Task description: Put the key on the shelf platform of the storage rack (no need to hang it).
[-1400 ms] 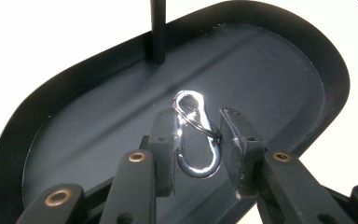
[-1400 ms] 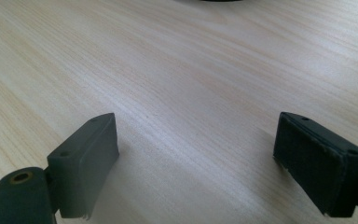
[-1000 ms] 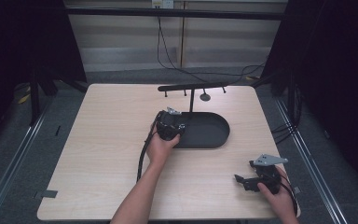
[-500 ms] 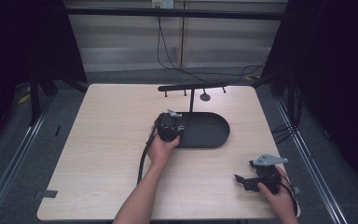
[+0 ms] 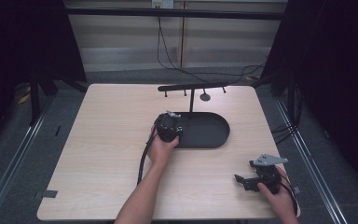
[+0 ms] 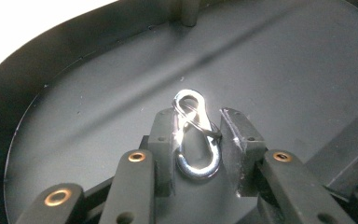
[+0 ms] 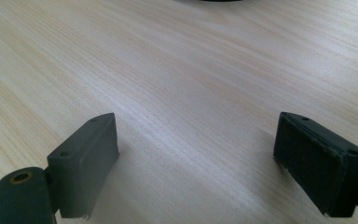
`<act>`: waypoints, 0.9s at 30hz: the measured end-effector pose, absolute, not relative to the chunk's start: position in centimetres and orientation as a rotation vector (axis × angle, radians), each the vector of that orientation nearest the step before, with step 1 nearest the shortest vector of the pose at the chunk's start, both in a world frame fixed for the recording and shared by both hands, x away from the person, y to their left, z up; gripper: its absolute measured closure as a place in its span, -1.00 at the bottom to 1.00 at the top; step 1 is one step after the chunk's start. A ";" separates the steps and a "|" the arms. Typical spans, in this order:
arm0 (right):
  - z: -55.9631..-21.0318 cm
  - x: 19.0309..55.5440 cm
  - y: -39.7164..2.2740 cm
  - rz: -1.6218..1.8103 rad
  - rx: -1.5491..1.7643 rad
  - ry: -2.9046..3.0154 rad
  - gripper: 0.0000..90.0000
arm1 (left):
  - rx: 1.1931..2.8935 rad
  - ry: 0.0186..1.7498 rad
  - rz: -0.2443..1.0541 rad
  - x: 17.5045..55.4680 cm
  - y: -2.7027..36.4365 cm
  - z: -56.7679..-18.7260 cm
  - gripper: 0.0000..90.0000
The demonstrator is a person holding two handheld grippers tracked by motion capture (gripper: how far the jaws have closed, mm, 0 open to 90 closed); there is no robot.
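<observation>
A small silver S-shaped clip [image 6: 204, 164] sits between the two black pads of my left gripper [image 6: 196, 128], which touch it on both sides just over the floor of the black oval tray [image 6: 284, 70]. From the high view, that left gripper [image 5: 170, 122] is at the left end of the tray [image 5: 209, 135], pointing down into it. My right gripper [image 5: 243, 180] rests low over the table near the front right corner. Its jaws [image 7: 196, 140] stand wide open above bare wood, with nothing between them.
A black stand rises from the tray's back edge on a post [image 5: 192, 100], carrying a horizontal bar [image 5: 191, 87] with short pegs and a small round piece [image 5: 205, 97] hanging under it. The light wooden table [image 5: 102, 140] ends close to the right hand.
The left gripper has shifted very slightly at the tray's left end. The right gripper has stayed where it was.
</observation>
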State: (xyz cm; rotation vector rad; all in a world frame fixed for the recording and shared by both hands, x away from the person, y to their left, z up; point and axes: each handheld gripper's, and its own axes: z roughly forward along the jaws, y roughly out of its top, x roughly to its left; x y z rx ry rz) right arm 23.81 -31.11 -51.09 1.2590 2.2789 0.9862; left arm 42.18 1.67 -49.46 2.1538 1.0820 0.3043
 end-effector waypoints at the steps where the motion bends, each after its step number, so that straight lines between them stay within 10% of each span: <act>1: -51.1 23.8 -31.1 0.985 1.260 2.278 -0.71 | 2.166 1.080 0.308 42.2 1.7 -49.4 0.49; 27: -51.1 23.8 -31.1 0.985 1.258 2.277 -0.71 | 2.141 1.095 0.310 42.5 1.5 -49.5 0.39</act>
